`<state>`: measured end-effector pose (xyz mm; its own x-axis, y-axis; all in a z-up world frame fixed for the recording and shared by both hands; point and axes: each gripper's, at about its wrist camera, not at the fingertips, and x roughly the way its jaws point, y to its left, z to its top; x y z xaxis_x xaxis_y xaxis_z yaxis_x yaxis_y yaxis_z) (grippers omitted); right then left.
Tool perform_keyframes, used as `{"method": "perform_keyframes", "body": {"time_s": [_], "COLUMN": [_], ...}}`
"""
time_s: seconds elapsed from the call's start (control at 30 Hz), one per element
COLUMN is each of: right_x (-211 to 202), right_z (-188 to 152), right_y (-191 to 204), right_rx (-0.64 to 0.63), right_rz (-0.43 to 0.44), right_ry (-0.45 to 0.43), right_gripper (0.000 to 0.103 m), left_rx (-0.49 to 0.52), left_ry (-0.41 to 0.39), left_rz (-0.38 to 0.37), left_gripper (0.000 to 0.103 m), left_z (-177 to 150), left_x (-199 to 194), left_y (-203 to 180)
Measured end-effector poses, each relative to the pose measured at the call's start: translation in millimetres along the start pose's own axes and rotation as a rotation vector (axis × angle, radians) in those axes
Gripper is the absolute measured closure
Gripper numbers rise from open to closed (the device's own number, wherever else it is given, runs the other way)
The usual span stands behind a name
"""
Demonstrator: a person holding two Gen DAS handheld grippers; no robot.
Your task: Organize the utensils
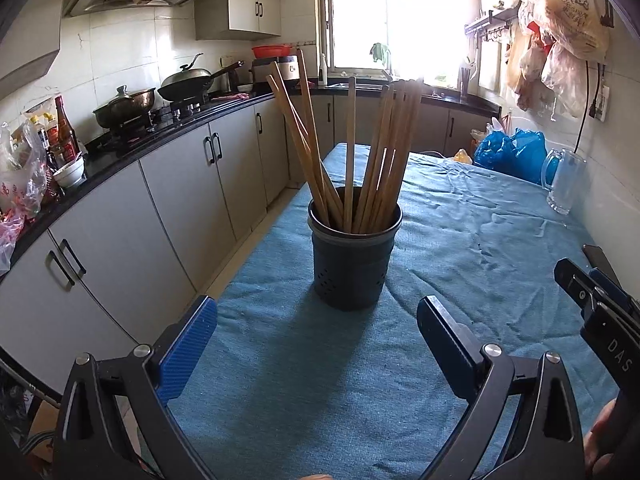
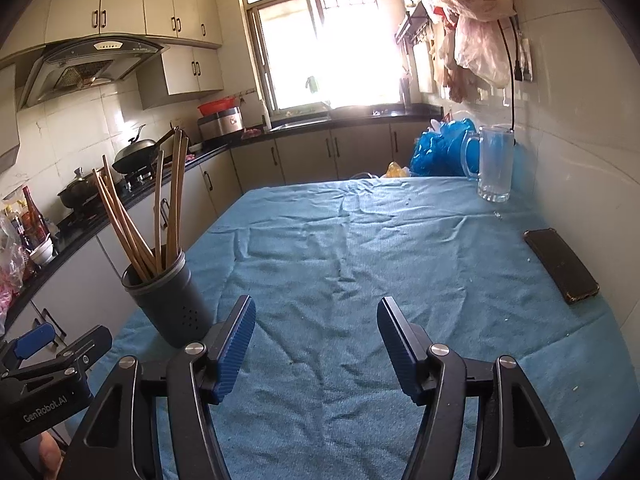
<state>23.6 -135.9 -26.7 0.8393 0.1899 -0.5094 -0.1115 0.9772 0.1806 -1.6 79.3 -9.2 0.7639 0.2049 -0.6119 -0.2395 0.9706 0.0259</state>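
Note:
A dark round holder [image 1: 354, 258] stands upright on the blue tablecloth [image 1: 460, 240], packed with several wooden chopsticks [image 1: 368, 152] that lean outward. My left gripper [image 1: 316, 316] sits just short of the holder, open, with only cloth between its blue pads. The right wrist view has the same holder [image 2: 172, 300] and chopsticks [image 2: 160, 208] at its left. My right gripper [image 2: 316, 324] hovers over bare cloth to the right of the holder, open with nothing between its fingers. Part of the right gripper [image 1: 600, 308] shows at the left wrist view's right edge.
A black phone [image 2: 562, 266] lies near the wall on the right. A clear glass pitcher [image 2: 494, 164] and blue plastic bags [image 2: 440, 148] stand at the table's far end. The kitchen counter [image 1: 132, 148] with pots and bottles runs along the left, across a narrow aisle.

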Motion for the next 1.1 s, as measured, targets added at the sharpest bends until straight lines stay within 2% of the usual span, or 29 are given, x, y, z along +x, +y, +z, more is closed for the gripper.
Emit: {"method": "perform_keyframes", "body": {"time_s": [0.33, 0.7, 1.1], "right_x": [-3, -17, -16], "right_z": [-2, 0, -1], "right_y": [7, 11, 14], "right_rx": [-0.035, -0.058, -0.065], "right_rz": [-0.008, -0.024, -0.023], "right_ry": [-0.023, -0.108, -0.101], "right_gripper": [0.033, 0.028, 0.027], "left_rx": [-0.004, -0.009, -0.006], "left_ry": [-0.014, -0.033, -0.03], "left_rz": [-0.011, -0.007, 0.003], "left_gripper": [0.004, 0.004, 0.004], "left_z": [0, 1, 0], "left_x": [-1, -6, -5], "left_y": [1, 1, 1]}}
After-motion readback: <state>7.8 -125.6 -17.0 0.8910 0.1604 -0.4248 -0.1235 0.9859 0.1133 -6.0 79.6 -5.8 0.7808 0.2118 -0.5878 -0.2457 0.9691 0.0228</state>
